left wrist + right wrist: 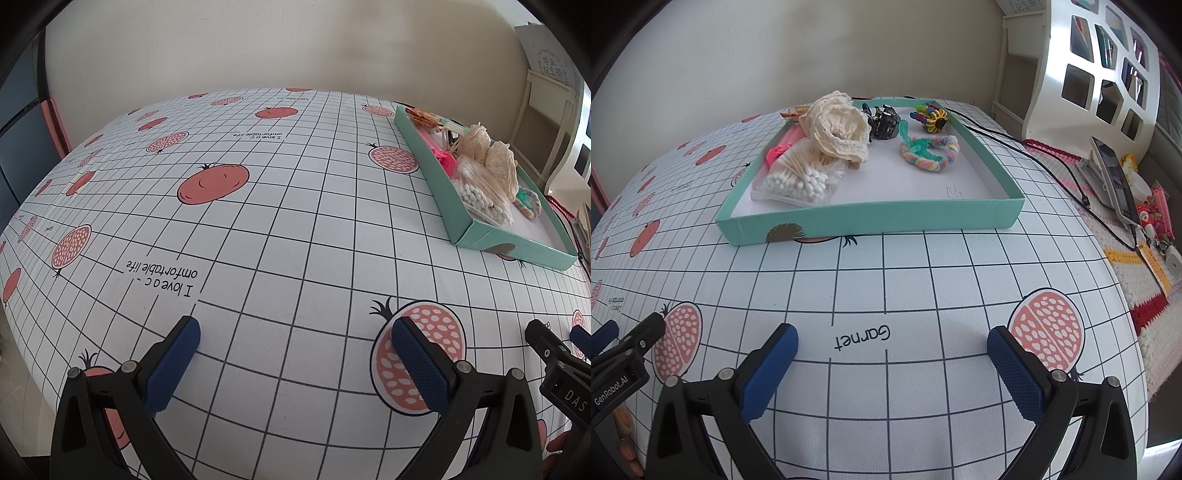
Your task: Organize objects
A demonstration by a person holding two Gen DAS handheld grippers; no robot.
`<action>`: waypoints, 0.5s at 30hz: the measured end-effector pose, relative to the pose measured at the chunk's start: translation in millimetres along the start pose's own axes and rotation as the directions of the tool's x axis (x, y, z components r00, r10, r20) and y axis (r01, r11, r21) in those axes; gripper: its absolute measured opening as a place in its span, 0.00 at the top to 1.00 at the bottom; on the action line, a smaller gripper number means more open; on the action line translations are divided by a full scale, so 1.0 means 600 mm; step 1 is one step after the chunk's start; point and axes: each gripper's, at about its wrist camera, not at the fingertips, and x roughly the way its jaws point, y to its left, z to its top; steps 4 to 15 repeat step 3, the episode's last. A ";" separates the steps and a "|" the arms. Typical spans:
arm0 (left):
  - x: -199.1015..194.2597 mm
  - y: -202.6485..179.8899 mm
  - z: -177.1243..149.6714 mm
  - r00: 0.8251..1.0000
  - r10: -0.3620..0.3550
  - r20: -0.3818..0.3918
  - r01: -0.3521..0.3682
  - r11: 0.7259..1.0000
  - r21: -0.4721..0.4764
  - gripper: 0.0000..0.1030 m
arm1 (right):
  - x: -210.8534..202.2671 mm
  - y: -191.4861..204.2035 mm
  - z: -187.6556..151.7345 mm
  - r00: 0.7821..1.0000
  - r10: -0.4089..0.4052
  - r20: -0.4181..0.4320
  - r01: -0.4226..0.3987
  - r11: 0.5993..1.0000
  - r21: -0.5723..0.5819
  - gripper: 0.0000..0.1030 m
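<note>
Both tools are hovering spread wide and empty over the near edge of the cloth: the left gripper at the left, the right gripper facing the tray. The tray is sitting far right on the table, already holding the swabs, lace, scrunchie, clips and a flower toy. Risks: reaching in could be knocking the light tray askew, the jaws could be snagging the loose lace, or the slippery swab bag could be sliding out of a pinch.
</note>
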 end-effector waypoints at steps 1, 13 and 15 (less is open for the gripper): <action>0.000 0.000 0.000 1.000 0.000 0.000 0.000 1.000 0.000 0.00 | 0.000 0.000 0.000 1.000 0.000 0.000 0.000 1.000 0.000 0.00; 0.000 0.000 0.000 1.000 0.000 0.000 0.000 1.000 0.000 0.00 | 0.000 0.000 -0.001 1.000 0.000 0.000 0.000 1.000 0.000 0.00; 0.000 0.000 0.000 1.000 0.000 0.000 0.000 1.000 0.000 0.00 | 0.000 0.000 -0.001 1.000 0.000 0.000 0.000 1.000 0.000 0.00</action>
